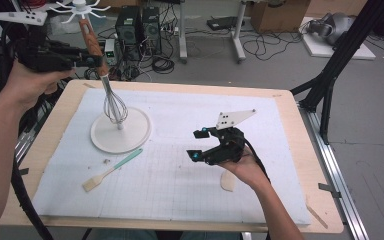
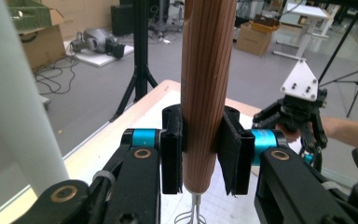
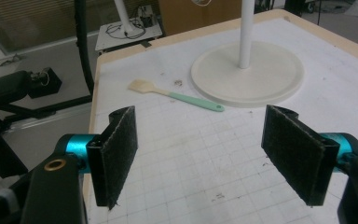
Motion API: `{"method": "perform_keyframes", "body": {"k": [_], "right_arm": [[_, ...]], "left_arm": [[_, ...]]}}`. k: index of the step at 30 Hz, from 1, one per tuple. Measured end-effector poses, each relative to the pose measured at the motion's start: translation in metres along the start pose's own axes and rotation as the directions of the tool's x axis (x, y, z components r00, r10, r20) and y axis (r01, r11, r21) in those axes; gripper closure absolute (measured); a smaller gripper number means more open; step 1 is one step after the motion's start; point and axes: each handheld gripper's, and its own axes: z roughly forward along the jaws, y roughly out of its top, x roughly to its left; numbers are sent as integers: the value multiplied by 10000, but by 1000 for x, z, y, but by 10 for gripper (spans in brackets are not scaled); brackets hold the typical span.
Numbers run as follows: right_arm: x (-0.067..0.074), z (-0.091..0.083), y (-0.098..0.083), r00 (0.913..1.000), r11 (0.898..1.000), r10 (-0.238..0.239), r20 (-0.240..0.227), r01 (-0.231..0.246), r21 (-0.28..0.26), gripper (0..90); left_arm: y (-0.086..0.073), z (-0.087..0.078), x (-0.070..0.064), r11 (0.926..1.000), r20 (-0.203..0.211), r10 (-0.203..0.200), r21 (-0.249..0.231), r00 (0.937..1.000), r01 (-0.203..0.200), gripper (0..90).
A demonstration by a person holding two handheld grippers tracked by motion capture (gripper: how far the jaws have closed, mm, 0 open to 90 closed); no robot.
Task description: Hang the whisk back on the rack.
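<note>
- The left claw (image 1: 94,61) is squeezed tight on the brown wooden handle of a metal wire whisk (image 2: 208,93). The handle stands almost straight up between its two black pads (image 2: 171,154).
- The whisk's wire head (image 1: 115,107) hangs below this claw, just beside the thin white pole of a round white stand (image 1: 130,135).
- Above the left claw is the stand's white top with small hooks (image 1: 80,7). I think the whisk is meant to hang there.
- The right claw (image 1: 198,144) is wide open and holds nothing. It hovers low over the white gridded mat (image 1: 180,190) on the bench (image 1: 55,120).
- Ahead of the right claw lies a mint-green spatula with a pale flat blade (image 3: 168,94), just in front of the stand's base.
- What could go wrong: the wires could bump the pole and tip the stand over.
- The smooth handle could slip down through the pads if the squeeze gets loose.
- The handle end could miss the little hook, and the whisk would fall onto the base.
</note>
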Motion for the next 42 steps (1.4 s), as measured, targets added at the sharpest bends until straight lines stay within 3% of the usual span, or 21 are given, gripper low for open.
{"method": "perform_keyframes", "body": {"k": [22,35,42], "right_arm": [[-1,0,1,10000,10000,-32,-59,32,8,259],[0,1,1,9998,10000,16,-173,-15,49,260],[-1,2,1,9998,10000,-12,-178,14,68,260]], "left_arm": [[-2,-3,14,9991,-288,-404,-120,9988,401,719],[-5,-4,18,9981,-31,-610,-116,9981,610,717],[-9,-4,22,9972,-101,-745,-127,9972,743,718]]}}
